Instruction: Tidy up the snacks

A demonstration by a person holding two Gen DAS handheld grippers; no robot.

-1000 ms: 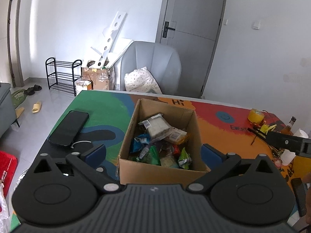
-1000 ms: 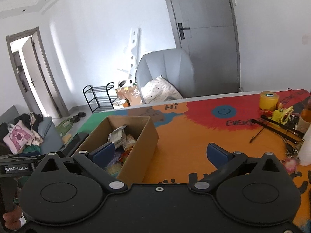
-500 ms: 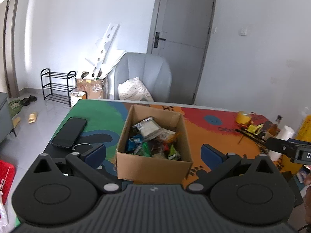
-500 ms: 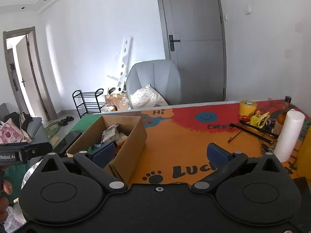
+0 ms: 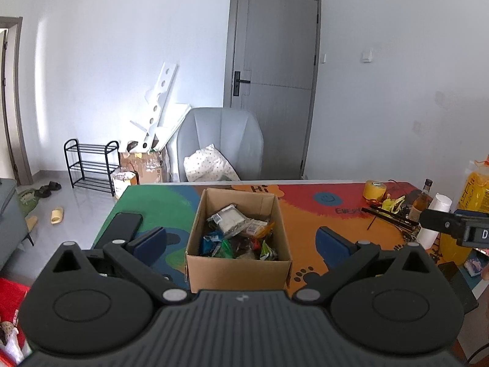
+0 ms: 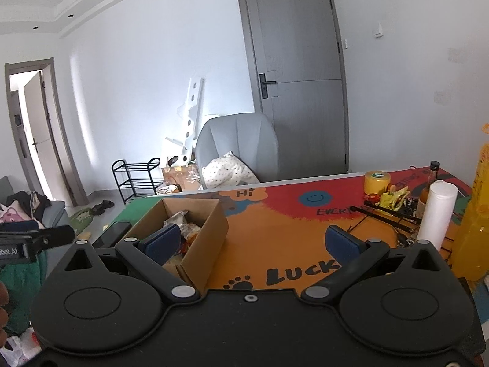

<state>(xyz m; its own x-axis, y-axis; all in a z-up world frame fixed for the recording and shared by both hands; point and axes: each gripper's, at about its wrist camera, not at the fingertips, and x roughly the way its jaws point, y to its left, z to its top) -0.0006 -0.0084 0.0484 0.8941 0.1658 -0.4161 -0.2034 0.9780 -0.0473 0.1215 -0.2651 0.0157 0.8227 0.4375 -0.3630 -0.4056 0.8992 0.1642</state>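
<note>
An open cardboard box [image 5: 238, 267] stands on the colourful table, filled with several snack packets [image 5: 235, 238]. It also shows at the left in the right wrist view [image 6: 211, 235]. My left gripper [image 5: 238, 240] is open and empty, held back from the box on its near side, its blue pads either side of it. My right gripper [image 6: 253, 243] is open and empty, to the right of the box over the orange part of the table.
A black phone [image 5: 122, 227] lies left of the box. At the table's right end are a yellow tape roll [image 6: 376, 182], a paper towel roll [image 6: 435, 214], a bottle [image 6: 428, 186], black sticks [image 6: 385, 212] and a yellow bag [image 6: 476, 223]. A grey chair [image 5: 218, 143] stands behind the table.
Both grippers have drawn back and up from the table, so the box looks smaller and farther away. Both have stayed open and empty.
</note>
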